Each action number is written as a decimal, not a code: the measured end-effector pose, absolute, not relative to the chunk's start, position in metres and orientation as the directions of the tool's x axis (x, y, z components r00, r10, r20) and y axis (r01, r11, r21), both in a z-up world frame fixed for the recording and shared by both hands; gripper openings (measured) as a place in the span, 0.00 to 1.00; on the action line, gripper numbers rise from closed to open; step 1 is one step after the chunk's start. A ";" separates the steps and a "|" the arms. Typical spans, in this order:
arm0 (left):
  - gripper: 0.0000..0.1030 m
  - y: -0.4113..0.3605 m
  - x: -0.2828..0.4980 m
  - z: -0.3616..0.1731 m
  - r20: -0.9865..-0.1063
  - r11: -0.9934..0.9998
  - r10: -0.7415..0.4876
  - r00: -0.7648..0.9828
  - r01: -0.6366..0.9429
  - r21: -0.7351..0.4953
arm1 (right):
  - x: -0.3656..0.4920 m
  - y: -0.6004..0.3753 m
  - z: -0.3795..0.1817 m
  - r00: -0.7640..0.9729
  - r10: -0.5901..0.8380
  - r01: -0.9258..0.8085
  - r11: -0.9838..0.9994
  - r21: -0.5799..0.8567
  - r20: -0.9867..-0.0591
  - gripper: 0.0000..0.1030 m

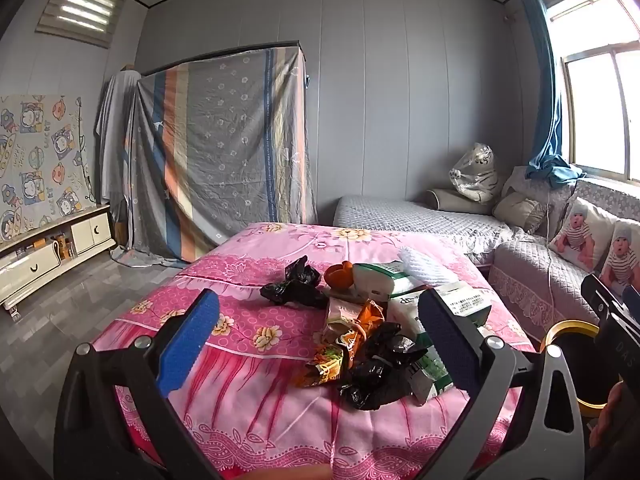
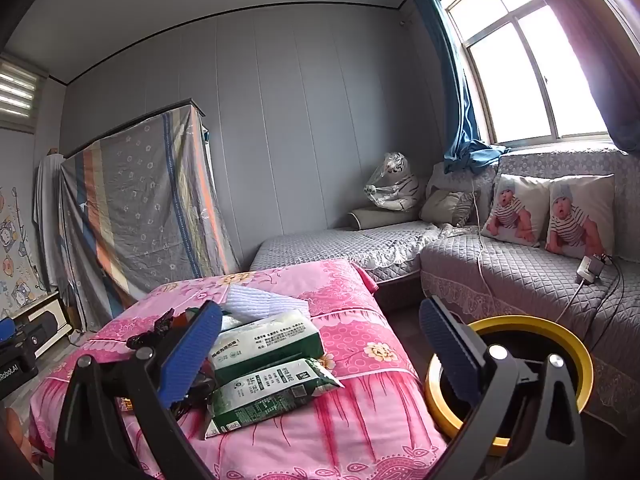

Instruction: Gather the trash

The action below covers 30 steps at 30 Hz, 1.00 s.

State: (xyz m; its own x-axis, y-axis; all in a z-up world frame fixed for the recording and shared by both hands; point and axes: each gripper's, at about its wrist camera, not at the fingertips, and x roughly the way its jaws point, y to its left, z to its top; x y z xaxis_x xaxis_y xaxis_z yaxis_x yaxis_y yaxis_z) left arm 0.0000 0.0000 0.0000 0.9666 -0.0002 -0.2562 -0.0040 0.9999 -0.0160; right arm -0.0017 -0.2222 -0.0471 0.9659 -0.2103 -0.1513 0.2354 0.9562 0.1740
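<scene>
Left wrist: both tongs, left (image 1: 316, 344) and right (image 2: 320, 352), gape empty; wrappers (image 1: 360, 344) lower centre, uncollected. Next: pinch one, carry to bin (image 2: 560, 336).

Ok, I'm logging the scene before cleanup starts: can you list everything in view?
table cloth: one, pink floral, over the table
black bags: two, crumpled, on the cloth
snack wrapper: one, orange, between the bags
tissue packs: two, green-white, stacked on the cloth
bin: one, yellow-rimmed, right of the table
sofa: grey, under the window
baby cushions: two, on the sofa
left tongs: open, empty
right tongs: open, empty
</scene>
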 end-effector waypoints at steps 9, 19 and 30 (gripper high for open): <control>0.92 0.000 0.000 0.000 -0.260 1.000 0.000 0.966 -0.004 -0.016 | -0.001 -0.223 -0.047 0.965 -0.213 0.239 0.955 0.175 -0.156 0.93; 0.92 0.000 0.000 0.000 -0.261 1.000 0.000 0.965 -0.005 -0.017 | -0.001 -0.223 -0.048 0.965 -0.212 0.238 0.955 0.178 -0.152 0.93; 0.92 0.000 0.000 0.000 -0.260 1.000 0.000 0.966 -0.005 -0.017 | -0.001 -0.223 -0.048 0.966 -0.212 0.237 0.955 0.179 -0.152 0.93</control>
State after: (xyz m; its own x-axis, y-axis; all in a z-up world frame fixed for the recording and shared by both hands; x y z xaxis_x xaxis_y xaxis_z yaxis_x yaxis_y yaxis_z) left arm -0.0002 -0.0005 0.0001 0.9655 0.0002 -0.2604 -0.0048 0.9998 -0.0171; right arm -0.0006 -0.2225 -0.0478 0.9655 -0.2115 -0.1518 0.2373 0.9548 0.1791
